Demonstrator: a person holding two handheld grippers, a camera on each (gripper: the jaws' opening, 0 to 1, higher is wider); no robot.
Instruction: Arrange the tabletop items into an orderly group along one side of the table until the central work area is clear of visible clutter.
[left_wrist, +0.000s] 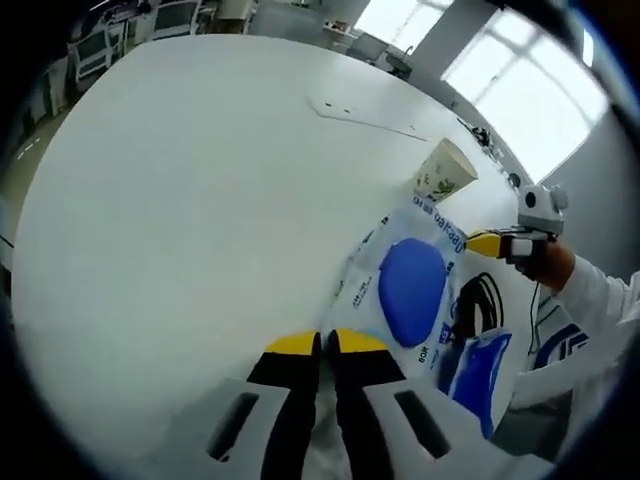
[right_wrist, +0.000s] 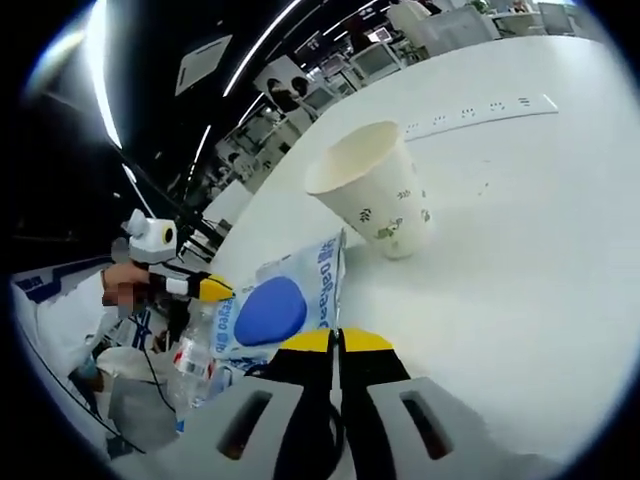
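The left gripper (left_wrist: 322, 345) had its jaws pressed together at the lower edge of the white packet with the blue oval (left_wrist: 410, 292), apparently pinching that edge, though the contact itself was hidden. The right gripper (right_wrist: 338, 342) likewise had its jaws pressed together at the packet's edge (right_wrist: 272, 308); whether it pinched the material could not be told. The paper cup (left_wrist: 443, 172) stood just beyond the packet on the white table (left_wrist: 200, 200). A clear bottle (right_wrist: 192, 345) and a coiled black cable (left_wrist: 482, 300) lay close by. This cluster sat near one table edge, which suited grouping along that side; the broad central surface carried no items.
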